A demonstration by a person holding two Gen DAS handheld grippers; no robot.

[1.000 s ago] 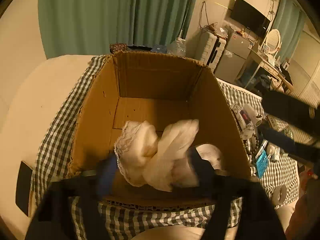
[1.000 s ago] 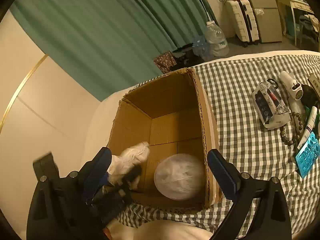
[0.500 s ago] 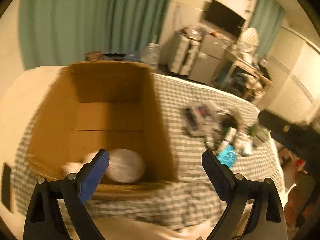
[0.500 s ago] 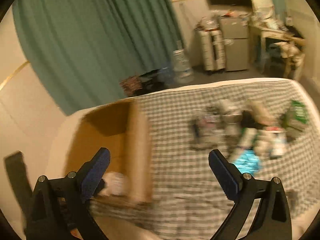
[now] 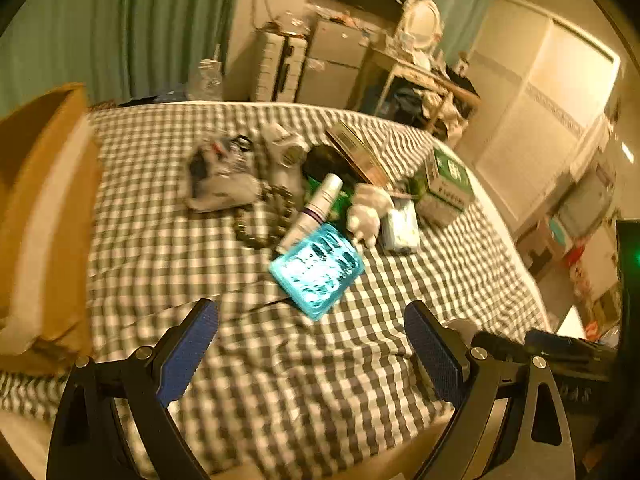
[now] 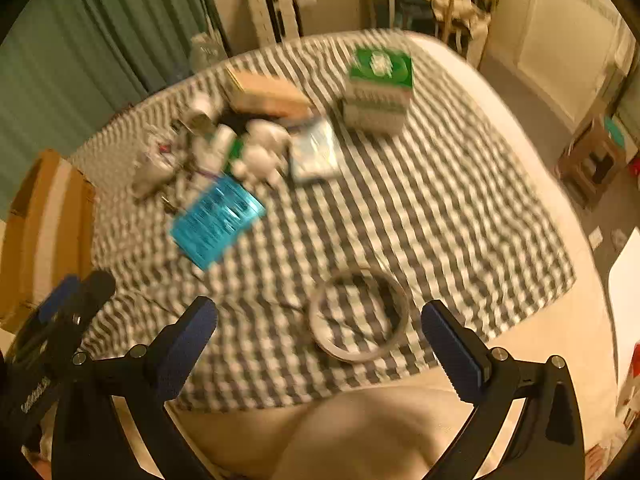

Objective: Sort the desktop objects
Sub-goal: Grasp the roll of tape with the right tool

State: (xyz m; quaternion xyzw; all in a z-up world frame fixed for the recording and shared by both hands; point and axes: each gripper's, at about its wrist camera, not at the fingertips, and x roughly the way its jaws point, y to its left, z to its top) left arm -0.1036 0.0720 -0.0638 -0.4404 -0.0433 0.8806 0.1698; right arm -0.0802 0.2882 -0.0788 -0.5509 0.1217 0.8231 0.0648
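My left gripper (image 5: 311,334) is open and empty above the checked cloth (image 5: 240,360), just short of a turquoise plastic case (image 5: 316,268). Behind the case lies a blurred cluster: a white tube (image 5: 316,208), a bead bracelet (image 5: 264,216), a clear pouch (image 5: 220,176), a white figure (image 5: 368,208) and a green-and-white box (image 5: 444,180). My right gripper (image 6: 319,338) is open and empty over a clear ring-shaped lid (image 6: 360,316) on the cloth. The turquoise case (image 6: 216,220) and the green-and-white box (image 6: 380,84) lie beyond it. The cardboard box (image 5: 40,208) stands at the left edge.
The cardboard box (image 6: 44,224) borders the cloth on the left. Beyond the bed are green curtains (image 5: 100,32), suitcases (image 5: 280,68) and a cluttered desk (image 5: 424,76). The other gripper's dark body shows at the right of the left wrist view and the left of the right wrist view.
Both grippers have swung right, away from the cardboard box, to the cluster of objects on the cloth. The left gripper let go of the white cloth bundle, which stayed in the box.
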